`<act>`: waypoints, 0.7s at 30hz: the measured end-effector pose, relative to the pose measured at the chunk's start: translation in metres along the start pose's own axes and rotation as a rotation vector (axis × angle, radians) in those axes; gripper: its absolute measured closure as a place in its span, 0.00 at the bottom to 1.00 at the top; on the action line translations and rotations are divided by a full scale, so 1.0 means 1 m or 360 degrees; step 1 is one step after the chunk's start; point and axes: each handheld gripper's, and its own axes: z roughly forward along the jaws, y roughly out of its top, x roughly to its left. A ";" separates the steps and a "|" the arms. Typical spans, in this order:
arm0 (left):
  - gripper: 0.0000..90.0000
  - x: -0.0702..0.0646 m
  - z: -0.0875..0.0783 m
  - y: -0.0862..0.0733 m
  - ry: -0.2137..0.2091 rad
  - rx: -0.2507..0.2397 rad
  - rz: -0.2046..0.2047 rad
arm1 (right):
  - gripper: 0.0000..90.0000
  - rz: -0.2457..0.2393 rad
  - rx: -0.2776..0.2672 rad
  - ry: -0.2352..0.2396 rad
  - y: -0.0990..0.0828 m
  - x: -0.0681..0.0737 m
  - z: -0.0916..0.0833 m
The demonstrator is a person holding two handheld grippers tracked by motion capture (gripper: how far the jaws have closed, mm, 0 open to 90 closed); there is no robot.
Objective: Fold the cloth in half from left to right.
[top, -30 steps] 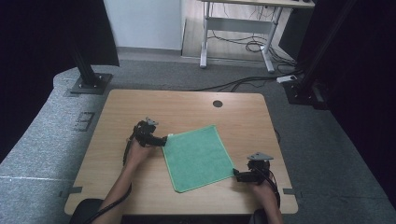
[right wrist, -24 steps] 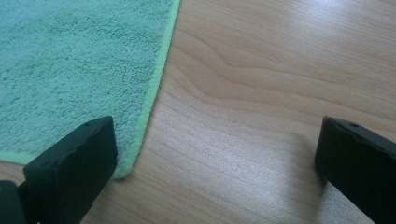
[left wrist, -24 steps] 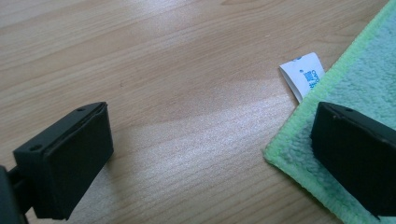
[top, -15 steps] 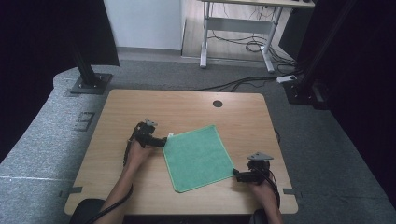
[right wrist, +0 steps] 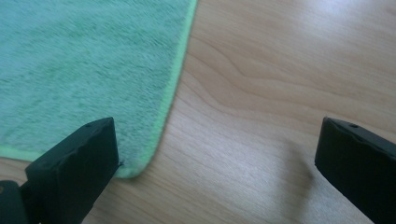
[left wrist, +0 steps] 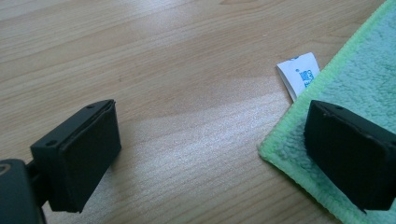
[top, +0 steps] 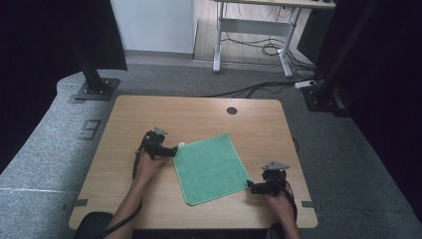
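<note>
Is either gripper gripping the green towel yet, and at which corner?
Neither. The left gripper and right gripper are both open, each straddling a corner of the green towel.

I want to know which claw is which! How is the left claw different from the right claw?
The left claw sits at the green towel's far-left corner, where a white tag sticks out; the right claw sits at the near-right corner, with no tag there. One left jaw is over the towel's edge; a right jaw only reaches the corner. Both are open, low over the wooden table.
</note>
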 end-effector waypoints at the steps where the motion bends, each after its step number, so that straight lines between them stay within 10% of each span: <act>1: 0.05 0.000 0.000 0.000 0.0001 0.0000 -0.0001 | 0.00 -0.0003 -0.0011 0.0010 0.001 0.002 -0.001; 21: 0.05 0.000 0.000 0.000 0.0004 0.0000 -0.0006 | 0.02 -0.0198 -0.0006 0.0249 0.027 0.052 0.002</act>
